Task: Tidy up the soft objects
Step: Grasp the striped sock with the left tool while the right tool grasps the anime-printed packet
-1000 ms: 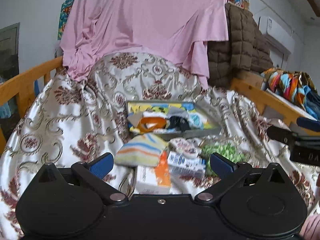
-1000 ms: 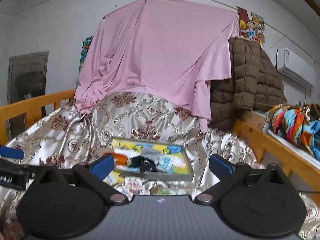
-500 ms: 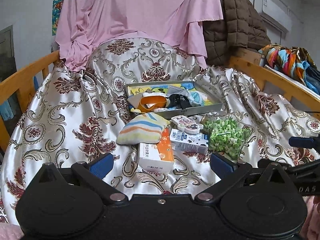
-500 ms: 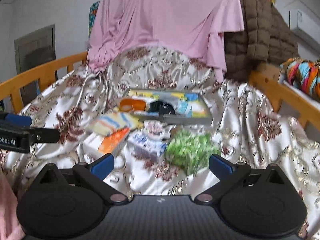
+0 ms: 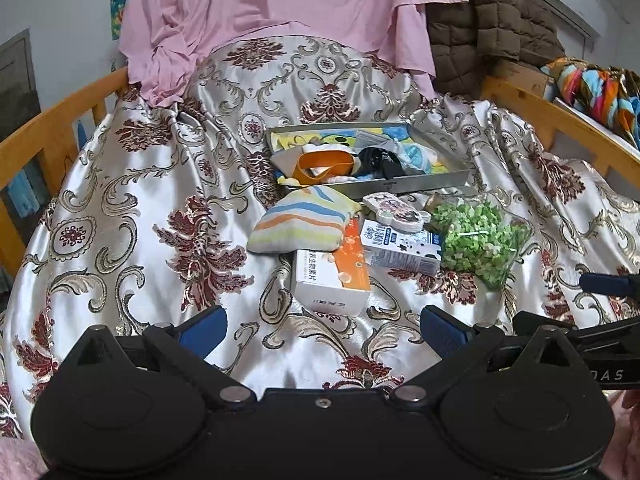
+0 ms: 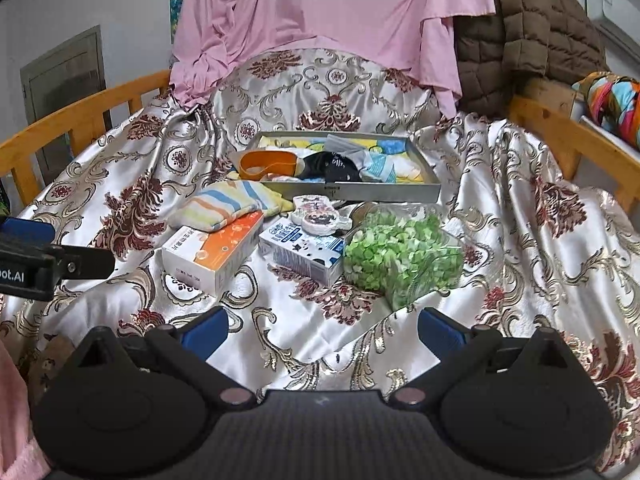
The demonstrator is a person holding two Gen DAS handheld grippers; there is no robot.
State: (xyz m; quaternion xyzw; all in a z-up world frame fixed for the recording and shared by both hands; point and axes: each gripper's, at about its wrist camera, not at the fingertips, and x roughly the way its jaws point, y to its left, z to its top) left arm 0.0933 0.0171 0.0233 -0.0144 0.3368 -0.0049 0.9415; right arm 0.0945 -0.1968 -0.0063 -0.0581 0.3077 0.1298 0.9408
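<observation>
A metal tray [image 5: 432, 184] [image 6: 352, 194] on the satin bedspread holds soft items: an orange band [image 5: 324, 162], a black cloth [image 5: 380, 160] and pale cloths. In front lie a striped soft pouch [image 5: 300, 222] [image 6: 224, 204], an orange-white box [image 5: 332, 276] [image 6: 216, 252], a blue-white carton [image 5: 400, 246] [image 6: 304, 250], a round patterned pad [image 5: 394, 208] and a clear bag of green pieces [image 5: 476, 236] [image 6: 400, 260]. My left gripper [image 5: 322, 330] is open and empty, short of the box. My right gripper [image 6: 322, 328] is open and empty, short of the bag.
Wooden bed rails [image 5: 48, 136] [image 6: 568, 136] run along both sides. A pink sheet [image 5: 288, 4] and brown quilted jacket [image 6: 532, 28] hang behind. Colourful fabric [image 5: 600, 88] lies at right. Each gripper shows at the edge of the other's view.
Both views have tilted down and drawn back from the wall, so the bedspread and objects now fill the frames. Both grippers stay open and empty.
</observation>
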